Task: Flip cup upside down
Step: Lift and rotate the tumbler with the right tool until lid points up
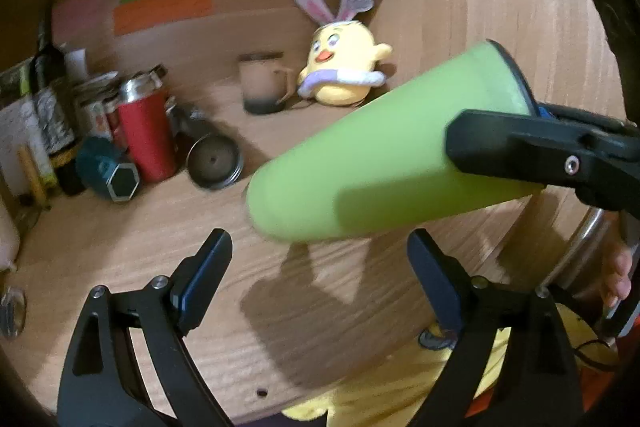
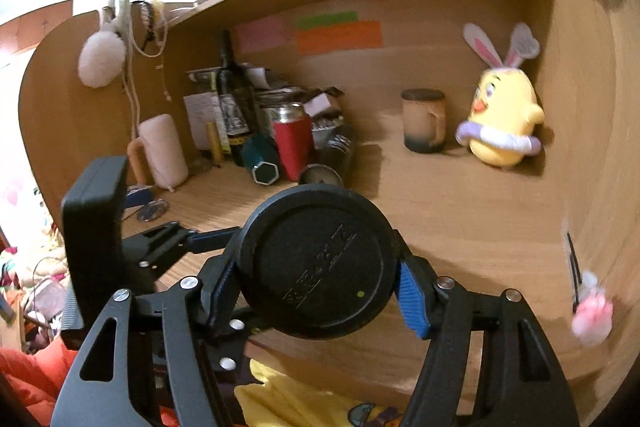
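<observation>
While the green cup [image 1: 372, 155] hangs in the air above the table [image 1: 132, 267], tilted almost on its side, the right gripper [image 2: 318, 283] pinches it near its wide end, one of its fingers [image 2: 414, 297] on each side of the black lid [image 2: 320, 263]. In the right wrist view that round lid fills the space between the blue pads, so the narrow end of the cup points away from the camera, toward the yellow chick toy [image 1: 344, 67] at the back. The left gripper [image 1: 320, 267] is just below the cup, with its fingers spread wide and nothing between them.

I judge the flip to be about half done. To finish it well, the wrist should go on rolling until the lid looks straight down, and the squeeze should stay firm, because the smooth body may slip. Then the cup should come down slowly onto a bare part of the table, well apart from the things behind it.

Counting outward from the cup: one cup, two grippers, one chick toy, one brown mug [image 1: 262, 83] beside the toy, one red flask [image 1: 146, 131] further to the left, one dark bottle [image 2: 232, 95].
</observation>
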`<move>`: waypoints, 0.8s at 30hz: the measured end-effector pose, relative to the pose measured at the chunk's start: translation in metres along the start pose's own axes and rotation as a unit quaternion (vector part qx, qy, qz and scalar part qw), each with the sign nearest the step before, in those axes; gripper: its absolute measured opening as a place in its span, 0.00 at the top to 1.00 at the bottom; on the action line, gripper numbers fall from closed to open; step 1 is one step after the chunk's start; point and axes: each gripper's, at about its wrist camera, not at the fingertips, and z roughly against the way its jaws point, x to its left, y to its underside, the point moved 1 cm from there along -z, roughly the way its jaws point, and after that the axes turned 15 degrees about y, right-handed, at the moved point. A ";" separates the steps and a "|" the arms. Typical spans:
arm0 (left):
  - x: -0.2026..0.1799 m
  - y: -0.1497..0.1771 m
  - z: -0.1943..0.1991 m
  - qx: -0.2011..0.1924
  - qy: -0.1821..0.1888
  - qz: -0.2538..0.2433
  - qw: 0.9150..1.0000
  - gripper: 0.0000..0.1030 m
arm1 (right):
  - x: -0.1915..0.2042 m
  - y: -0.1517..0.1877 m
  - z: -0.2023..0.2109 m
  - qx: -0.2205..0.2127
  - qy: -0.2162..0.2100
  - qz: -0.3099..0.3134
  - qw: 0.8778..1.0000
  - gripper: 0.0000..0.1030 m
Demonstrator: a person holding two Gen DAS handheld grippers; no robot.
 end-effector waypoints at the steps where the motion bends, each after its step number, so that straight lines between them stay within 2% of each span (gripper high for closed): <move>1: -0.001 -0.003 -0.001 -0.003 0.007 -0.007 1.000 0.12 | 0.001 -0.004 0.000 0.000 -0.003 0.006 1.000 0.39; 10: 0.007 -0.027 -0.004 -0.026 0.053 -0.008 0.998 0.11 | 0.008 -0.040 -0.005 -0.001 -0.033 0.034 0.999 0.39; 14: 0.020 -0.034 -0.004 -0.030 0.074 0.024 0.997 0.19 | 0.013 -0.054 -0.016 0.000 -0.040 0.046 0.998 0.39; 24: 0.050 -0.038 -0.003 -0.024 0.078 0.080 0.993 0.30 | 0.036 -0.084 -0.052 -0.003 -0.057 0.071 0.996 0.39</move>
